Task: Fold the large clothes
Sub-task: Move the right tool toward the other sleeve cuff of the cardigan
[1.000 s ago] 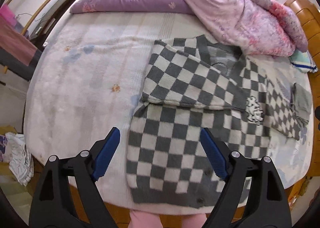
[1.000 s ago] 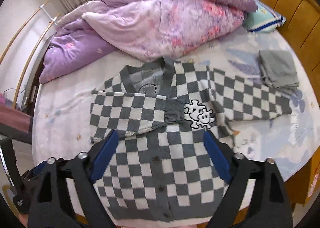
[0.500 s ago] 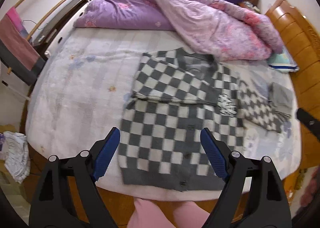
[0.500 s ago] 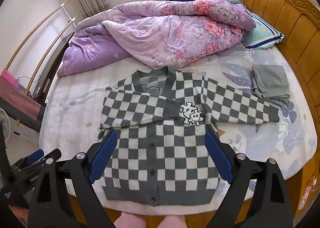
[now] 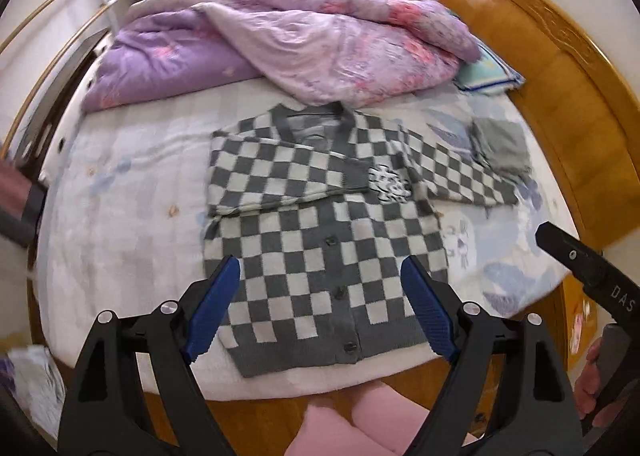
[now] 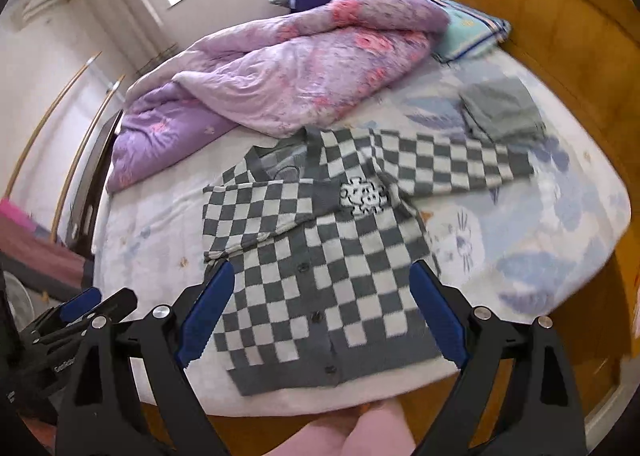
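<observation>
A grey-and-white checkered cardigan [image 5: 320,248] lies flat on the bed, buttons up; it also shows in the right wrist view [image 6: 320,288]. Its left sleeve [image 5: 280,176] is folded across the chest. Its right sleeve [image 5: 452,172] stretches out to the right. My left gripper [image 5: 320,296] is open and empty, held above the cardigan's hem. My right gripper [image 6: 320,308] is open and empty, also above the hem. The left gripper's fingers [image 6: 76,304] show at the lower left of the right wrist view.
A bunched purple-pink quilt [image 5: 288,36] fills the back of the bed. A folded grey garment [image 5: 500,144] lies by the outstretched sleeve's cuff. A wooden headboard [image 5: 560,76] runs along the right. The bed's front edge [image 5: 320,384] is near me.
Both grippers have pulled back and up from the cardigan, so more of the bed shows. Both views have swung toward the right. Both stay open.
</observation>
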`<action>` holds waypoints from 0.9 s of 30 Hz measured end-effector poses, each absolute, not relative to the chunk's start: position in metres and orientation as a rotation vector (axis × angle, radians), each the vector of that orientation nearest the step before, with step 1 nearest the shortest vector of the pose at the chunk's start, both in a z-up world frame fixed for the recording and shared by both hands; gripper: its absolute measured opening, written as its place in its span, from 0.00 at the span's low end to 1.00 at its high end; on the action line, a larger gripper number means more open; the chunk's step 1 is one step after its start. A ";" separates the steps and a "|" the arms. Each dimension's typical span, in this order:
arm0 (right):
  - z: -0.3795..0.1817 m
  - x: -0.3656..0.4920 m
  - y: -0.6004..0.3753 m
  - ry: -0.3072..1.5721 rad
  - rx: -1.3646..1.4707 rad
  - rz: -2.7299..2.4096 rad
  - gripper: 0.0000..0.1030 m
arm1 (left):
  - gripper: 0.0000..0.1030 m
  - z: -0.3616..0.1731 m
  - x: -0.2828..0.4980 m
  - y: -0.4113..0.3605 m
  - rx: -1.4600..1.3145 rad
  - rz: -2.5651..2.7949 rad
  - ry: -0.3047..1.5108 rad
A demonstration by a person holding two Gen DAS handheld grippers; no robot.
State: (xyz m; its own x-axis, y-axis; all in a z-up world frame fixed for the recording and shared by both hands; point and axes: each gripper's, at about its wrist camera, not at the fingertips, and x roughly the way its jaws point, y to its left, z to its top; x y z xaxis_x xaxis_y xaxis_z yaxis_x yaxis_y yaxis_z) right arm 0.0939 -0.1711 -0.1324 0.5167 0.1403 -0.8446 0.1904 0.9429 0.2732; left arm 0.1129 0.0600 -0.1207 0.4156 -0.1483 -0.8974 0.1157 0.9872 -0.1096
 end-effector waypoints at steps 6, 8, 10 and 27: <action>-0.135 0.061 -0.194 1.044 0.452 -0.158 0.84 | 0.81 -0.132 0.115 0.038 0.035 -0.277 1.142; -0.134 0.056 -0.204 1.017 0.497 -0.199 0.85 | 0.81 -0.133 0.116 0.032 0.040 -0.317 1.147; -0.134 0.053 -0.213 1.004 0.507 -0.245 0.85 | 0.81 -0.133 0.118 0.024 0.074 -0.353 1.136; -0.163 0.047 -0.329 1.004 0.661 -0.461 0.85 | 0.89 -0.152 0.173 -0.036 0.099 -0.385 1.142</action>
